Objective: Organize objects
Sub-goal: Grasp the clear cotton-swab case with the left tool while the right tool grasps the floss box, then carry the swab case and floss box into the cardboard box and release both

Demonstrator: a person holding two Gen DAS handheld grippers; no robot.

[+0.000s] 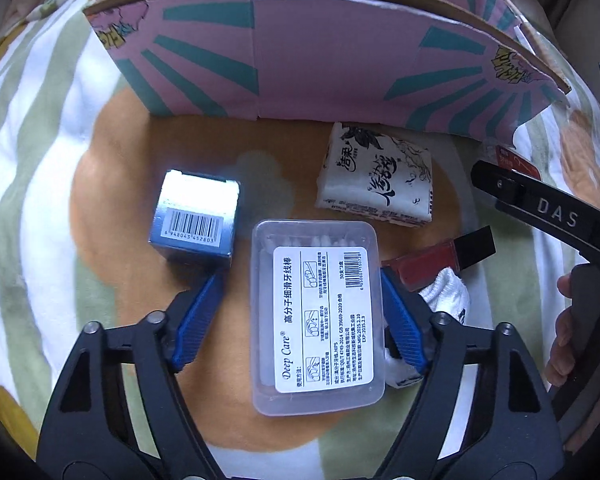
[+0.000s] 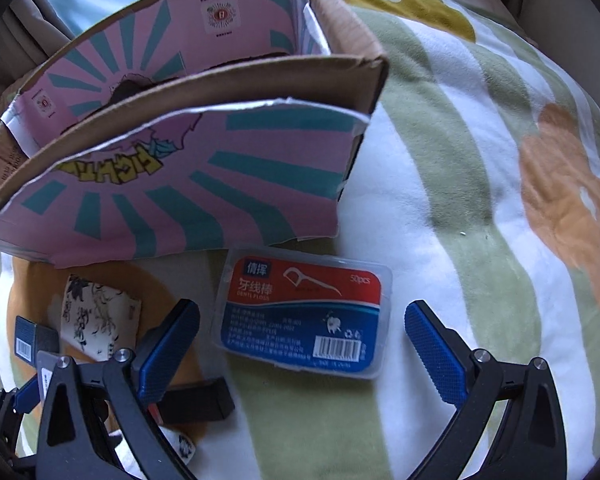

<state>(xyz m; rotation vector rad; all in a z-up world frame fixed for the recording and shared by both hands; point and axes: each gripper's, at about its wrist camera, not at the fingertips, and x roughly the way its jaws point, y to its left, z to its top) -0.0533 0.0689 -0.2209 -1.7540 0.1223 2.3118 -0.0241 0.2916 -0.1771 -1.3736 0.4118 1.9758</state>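
My left gripper [image 1: 300,312] is open, its blue pads on either side of a clear floss-pick box with a white Deep Care label [image 1: 318,316]; the right pad is close to the box, the left pad stands apart. My right gripper [image 2: 300,344] is open around a clear floss box with a red and blue label [image 2: 306,314], not touching it. A pink and teal cardboard box [image 1: 320,56] stands open behind the items; it also shows in the right wrist view [image 2: 172,184].
On the flowered blanket [image 1: 40,200] lie a blue carton with a barcode [image 1: 196,220], a tissue pack [image 1: 376,176], a red nail polish bottle with black cap [image 1: 440,258] and a white sock [image 1: 446,296]. The right gripper's black arm [image 1: 548,208] crosses the right side.
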